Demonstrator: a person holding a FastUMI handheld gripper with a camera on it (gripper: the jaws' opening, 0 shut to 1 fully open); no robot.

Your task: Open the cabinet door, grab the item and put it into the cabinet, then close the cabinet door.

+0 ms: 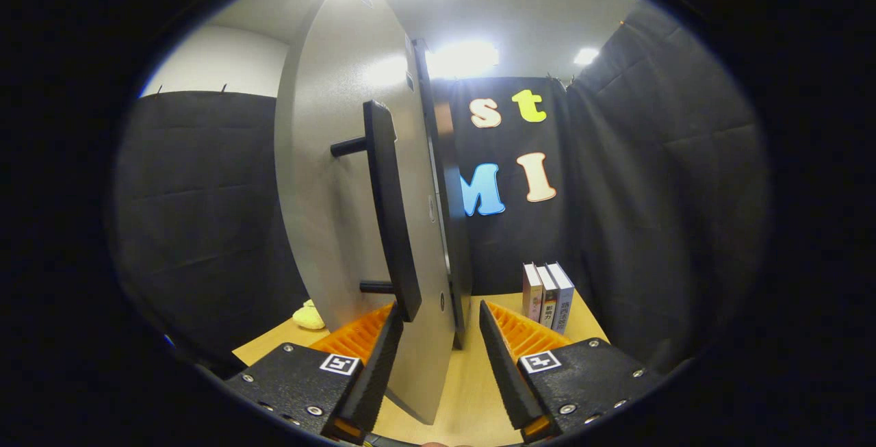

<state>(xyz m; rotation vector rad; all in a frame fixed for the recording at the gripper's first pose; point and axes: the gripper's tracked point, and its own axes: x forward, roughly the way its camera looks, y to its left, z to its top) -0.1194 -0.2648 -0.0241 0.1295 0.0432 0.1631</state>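
The grey cabinet door (342, 180) stands nearly edge-on just ahead, with a black vertical bar handle (391, 214) on two pegs. My gripper (438, 358) is open. The door's lower edge passes between the fingers, and the handle's lower end sits just above the left finger (376, 365). The right finger (503, 365) stands apart from the door edge. A dark cabinet edge (448, 228) runs close behind the door. A small yellow item (309, 315) lies on the wooden table (472, 378) beyond the door, on the left-finger side.
Three books (547, 293) stand upright on the table beyond the right finger, against the black cloth wall. Cloth walls close in the booth on both sides and behind.
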